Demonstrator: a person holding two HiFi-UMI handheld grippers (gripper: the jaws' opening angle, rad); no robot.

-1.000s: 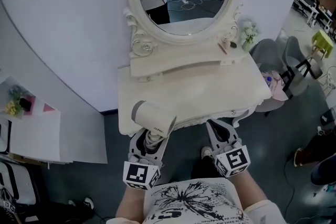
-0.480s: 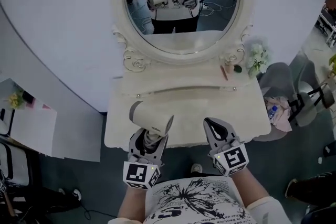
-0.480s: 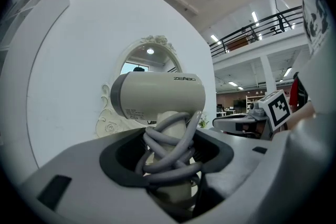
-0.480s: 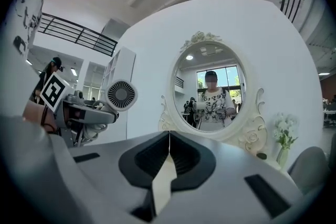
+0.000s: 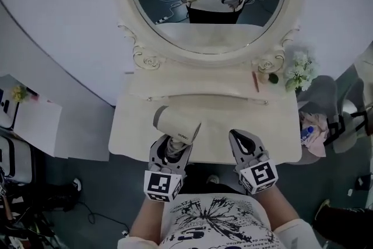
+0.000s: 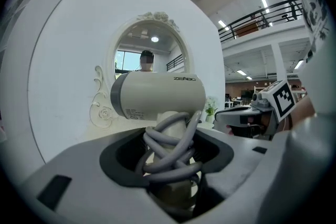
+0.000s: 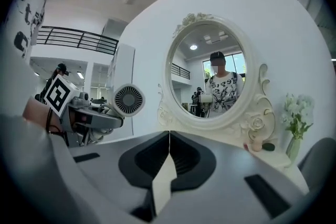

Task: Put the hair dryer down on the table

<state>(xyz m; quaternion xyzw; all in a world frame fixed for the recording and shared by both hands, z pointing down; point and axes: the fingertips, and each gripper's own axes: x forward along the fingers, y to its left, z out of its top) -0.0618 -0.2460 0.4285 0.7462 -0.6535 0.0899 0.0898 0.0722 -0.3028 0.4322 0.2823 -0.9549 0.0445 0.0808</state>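
The left claw point(image 5: 170, 150) is clenched on the handle of the hair dryer point(image 5: 175, 123), its jaws spread wide around the handle and the grey cord point(image 6: 170, 148) wound about it. The dryer stands handle-down with its cream barrel lying level above the jaws. In the head view it hangs over the front edge of the cream surface point(image 5: 233, 116), at about 7 o'clock on it. From the right gripper view the dryer's round rear grille shows at 9 o'clock. The right claw point(image 5: 238, 138) sits at about 5 o'clock on the surface's front edge, well apart from the dryer, with its jaws pressed together and nothing between them point(image 7: 169, 148). An oval mirror point(image 5: 207, 9) rises at 12 o'clock and reflects the person holding both claws at chest height. White flowers point(image 5: 300, 70) stand at 2 o'clock.
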